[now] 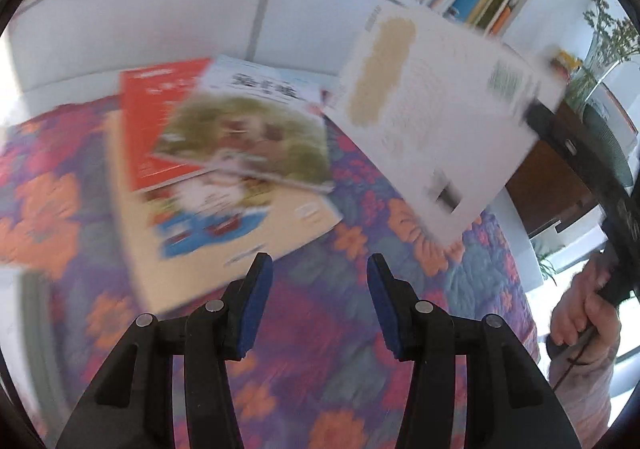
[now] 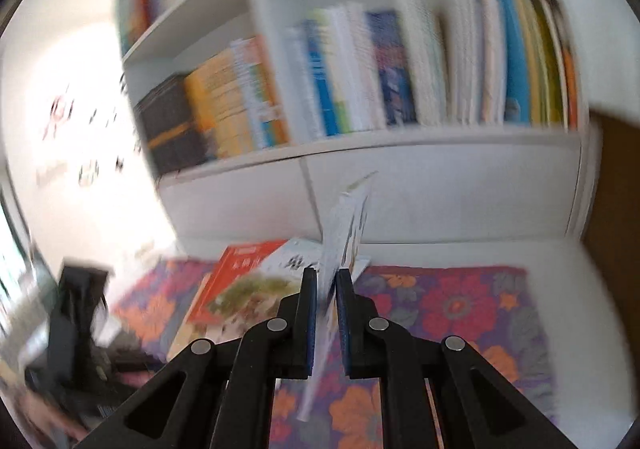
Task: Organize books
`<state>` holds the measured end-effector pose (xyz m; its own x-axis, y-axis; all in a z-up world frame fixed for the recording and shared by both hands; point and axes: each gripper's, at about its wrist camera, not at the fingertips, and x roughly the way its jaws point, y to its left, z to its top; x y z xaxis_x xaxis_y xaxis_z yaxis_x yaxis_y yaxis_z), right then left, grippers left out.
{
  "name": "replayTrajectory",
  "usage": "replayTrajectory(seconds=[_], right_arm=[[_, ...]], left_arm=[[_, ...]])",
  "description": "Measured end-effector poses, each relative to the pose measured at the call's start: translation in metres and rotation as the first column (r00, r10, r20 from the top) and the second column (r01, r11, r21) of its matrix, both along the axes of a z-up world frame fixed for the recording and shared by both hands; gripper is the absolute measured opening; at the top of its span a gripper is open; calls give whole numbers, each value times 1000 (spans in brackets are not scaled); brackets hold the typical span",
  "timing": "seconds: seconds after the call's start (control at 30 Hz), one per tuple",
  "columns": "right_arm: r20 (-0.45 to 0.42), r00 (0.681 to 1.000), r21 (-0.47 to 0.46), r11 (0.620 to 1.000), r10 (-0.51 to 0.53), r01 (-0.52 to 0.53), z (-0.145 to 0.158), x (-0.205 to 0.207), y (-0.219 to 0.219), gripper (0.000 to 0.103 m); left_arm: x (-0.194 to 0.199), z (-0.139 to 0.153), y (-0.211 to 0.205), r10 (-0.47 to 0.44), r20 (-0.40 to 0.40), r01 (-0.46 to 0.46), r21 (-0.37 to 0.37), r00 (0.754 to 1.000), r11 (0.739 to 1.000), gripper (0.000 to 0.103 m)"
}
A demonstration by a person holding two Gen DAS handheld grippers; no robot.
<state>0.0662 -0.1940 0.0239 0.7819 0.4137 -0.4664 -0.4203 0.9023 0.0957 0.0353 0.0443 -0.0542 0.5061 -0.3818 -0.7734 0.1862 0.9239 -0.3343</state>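
Partway: right gripper clamped on white book, lifted above quilt, facing shelf. Left gripper fingers apart, empty. Stack of approx. 3 books left on quilt, not yet shelved.

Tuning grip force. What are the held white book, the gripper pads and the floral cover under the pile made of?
White book: paper with a thin soft cover, matte by the look; its page edges fan between the right gripper.
Pads: blue, dull, probably foam or rubber.
Floral cover: quilted fabric; stitched, puffy relief shows, though blurred.
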Motion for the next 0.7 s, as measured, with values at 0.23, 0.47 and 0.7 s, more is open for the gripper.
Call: replayTrajectory(seconds=[0.23, 0.47, 0.7], right_arm=[[19, 979, -166, 967, 201, -195, 3, -116, 58, 8], [-173, 959, -32, 971, 226, -235, -22, -137, 65, 16], [-389, 918, 177, 984, 79, -10, -60, -57, 9, 50]], left_arm=[[-59, 16, 42, 52, 42, -53, 12, 998, 999, 47], [-88, 10, 75, 106, 27, -106, -5, 994, 994, 47], [-59, -2, 63, 131, 31, -130, -26, 991, 991, 47]])
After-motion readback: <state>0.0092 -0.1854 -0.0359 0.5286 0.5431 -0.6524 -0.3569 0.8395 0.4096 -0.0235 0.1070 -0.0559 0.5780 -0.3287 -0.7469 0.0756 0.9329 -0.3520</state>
